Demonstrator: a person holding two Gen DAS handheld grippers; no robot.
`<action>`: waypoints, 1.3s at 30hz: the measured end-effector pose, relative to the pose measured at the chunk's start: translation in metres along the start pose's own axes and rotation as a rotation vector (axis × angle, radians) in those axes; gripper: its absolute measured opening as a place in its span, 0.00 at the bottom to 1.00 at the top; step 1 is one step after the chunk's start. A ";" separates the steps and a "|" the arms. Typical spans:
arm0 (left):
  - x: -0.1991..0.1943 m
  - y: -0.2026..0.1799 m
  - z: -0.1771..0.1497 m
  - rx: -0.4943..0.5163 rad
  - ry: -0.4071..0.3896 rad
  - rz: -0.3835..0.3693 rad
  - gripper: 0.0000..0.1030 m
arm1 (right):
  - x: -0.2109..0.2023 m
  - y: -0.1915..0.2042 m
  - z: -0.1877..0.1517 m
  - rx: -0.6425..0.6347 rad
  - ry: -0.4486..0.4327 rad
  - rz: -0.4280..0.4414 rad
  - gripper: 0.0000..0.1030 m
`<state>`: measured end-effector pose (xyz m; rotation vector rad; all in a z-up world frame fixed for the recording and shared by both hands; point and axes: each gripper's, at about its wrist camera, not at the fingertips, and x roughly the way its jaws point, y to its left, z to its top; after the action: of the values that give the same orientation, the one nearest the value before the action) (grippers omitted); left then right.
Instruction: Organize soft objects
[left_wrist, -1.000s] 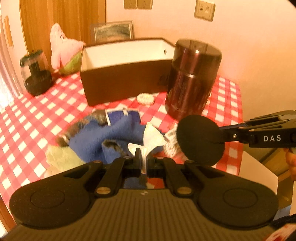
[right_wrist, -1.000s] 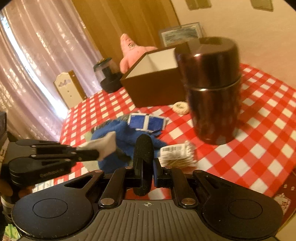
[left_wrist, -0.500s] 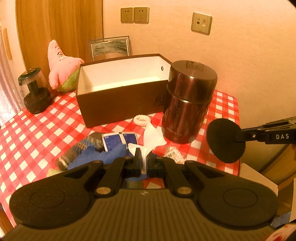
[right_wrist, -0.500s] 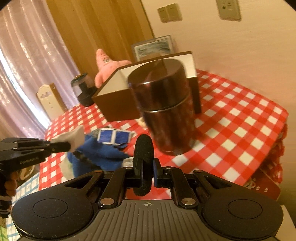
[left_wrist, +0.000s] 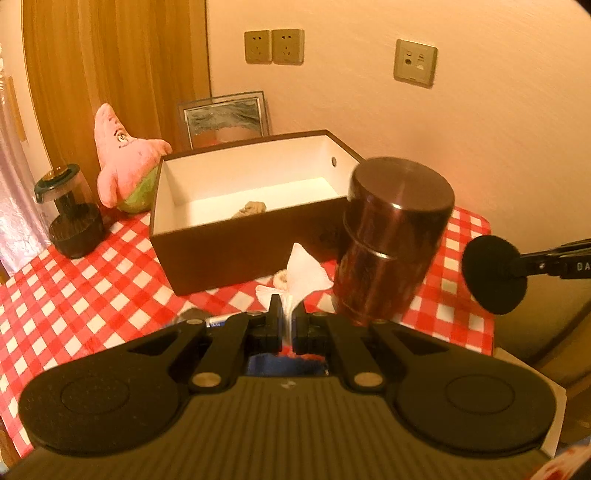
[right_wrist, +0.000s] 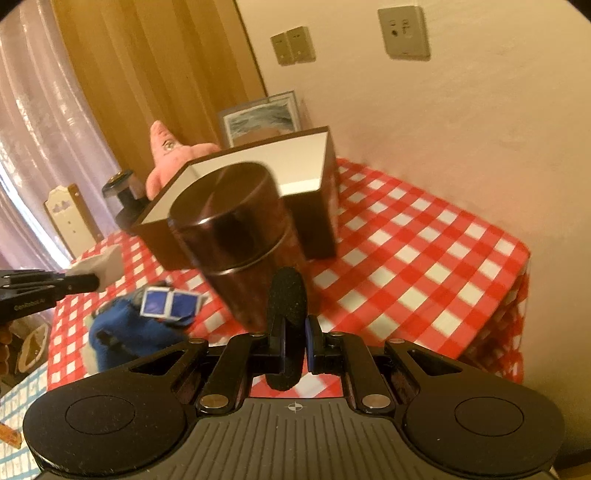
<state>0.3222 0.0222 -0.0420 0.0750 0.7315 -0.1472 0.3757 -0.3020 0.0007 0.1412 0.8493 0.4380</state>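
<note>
My left gripper (left_wrist: 287, 314) is shut on a white soft wedge (left_wrist: 303, 273), held above the table in front of the brown open box (left_wrist: 236, 236). A small beige soft item (left_wrist: 253, 208) lies inside the box. My right gripper (right_wrist: 293, 332) is shut on a black round foam pad (right_wrist: 287, 306); the pad also shows at the right of the left wrist view (left_wrist: 493, 278). The white wedge shows at the left of the right wrist view (right_wrist: 101, 267). A blue cloth pile (right_wrist: 129, 332) with a blue-and-white packet (right_wrist: 170, 304) lies on the checkered table.
A tall dark metal canister (left_wrist: 391, 240) stands beside the box's right front corner. A pink starfish plush (left_wrist: 123, 166) and a dark lidded jar (left_wrist: 70, 210) stand at the back left. A framed picture (left_wrist: 225, 118) leans on the wall. The table edge (right_wrist: 521, 291) drops off at right.
Both grippers have risen and moved back from the table with their items still held. The cloth pile has dropped below the left view, and the box interior now shows.
</note>
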 end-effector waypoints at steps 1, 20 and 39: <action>0.001 0.001 0.003 -0.002 -0.002 0.005 0.04 | 0.000 -0.005 0.003 -0.002 -0.003 -0.003 0.10; 0.024 0.015 0.062 -0.042 -0.084 0.103 0.04 | 0.026 -0.049 0.096 -0.087 -0.093 0.050 0.10; 0.116 0.032 0.125 -0.135 -0.053 0.078 0.04 | 0.150 -0.043 0.183 -0.166 -0.048 0.167 0.10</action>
<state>0.4954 0.0265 -0.0265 -0.0294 0.6825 -0.0251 0.6139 -0.2667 0.0046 0.0689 0.7535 0.6570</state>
